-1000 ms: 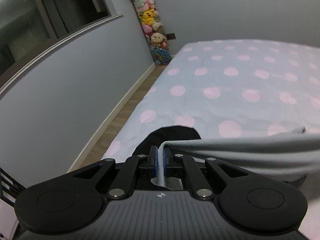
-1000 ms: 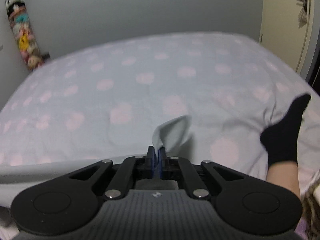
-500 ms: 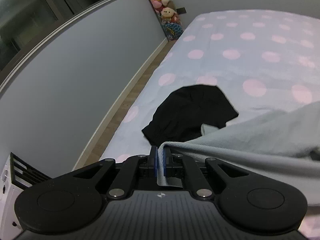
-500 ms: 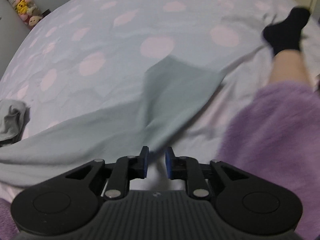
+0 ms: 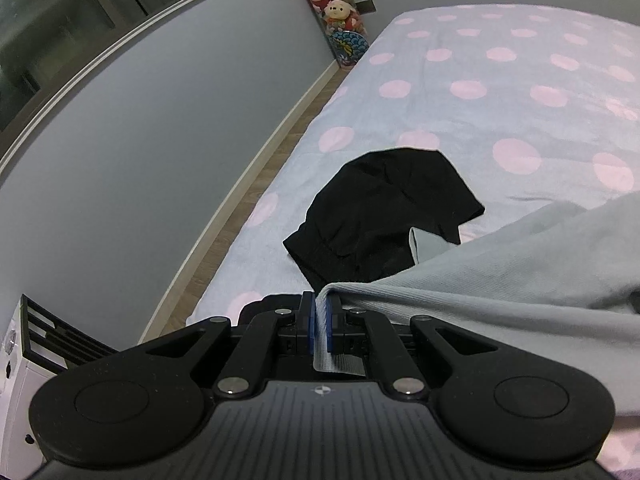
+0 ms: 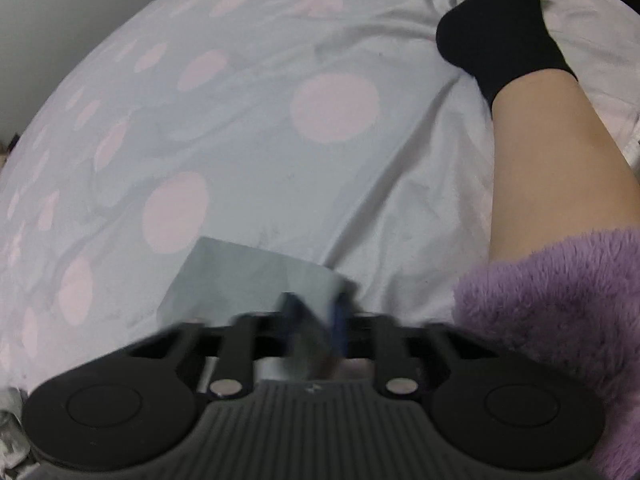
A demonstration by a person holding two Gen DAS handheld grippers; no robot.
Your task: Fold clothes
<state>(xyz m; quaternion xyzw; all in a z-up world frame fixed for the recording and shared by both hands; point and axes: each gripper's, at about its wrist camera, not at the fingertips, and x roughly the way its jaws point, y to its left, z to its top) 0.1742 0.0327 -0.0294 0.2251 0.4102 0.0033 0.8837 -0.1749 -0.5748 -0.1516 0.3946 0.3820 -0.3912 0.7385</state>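
Note:
A pale grey-blue garment (image 5: 520, 264) lies across the polka-dot bed (image 5: 500, 92). My left gripper (image 5: 320, 320) is shut on its edge, and the cloth runs off to the right. In the right wrist view my right gripper (image 6: 314, 332) is open, its blue pads blurred, just over a corner of the same garment (image 6: 248, 280) lying flat on the sheet. A black garment (image 5: 384, 212) lies crumpled on the bed beyond the left gripper, partly under the grey one.
The person's bare leg with a black sock (image 6: 496, 36) and a purple fleece garment (image 6: 560, 320) lie at the right. The bed's left edge drops to a wood floor (image 5: 256, 204) and grey wall. Plush toys (image 5: 332, 4) hang in the far corner.
My right gripper opened and let go of the grey garment, which dropped onto the bed; the gripper then moved toward its corner. My left gripper lowered, still holding the cloth.

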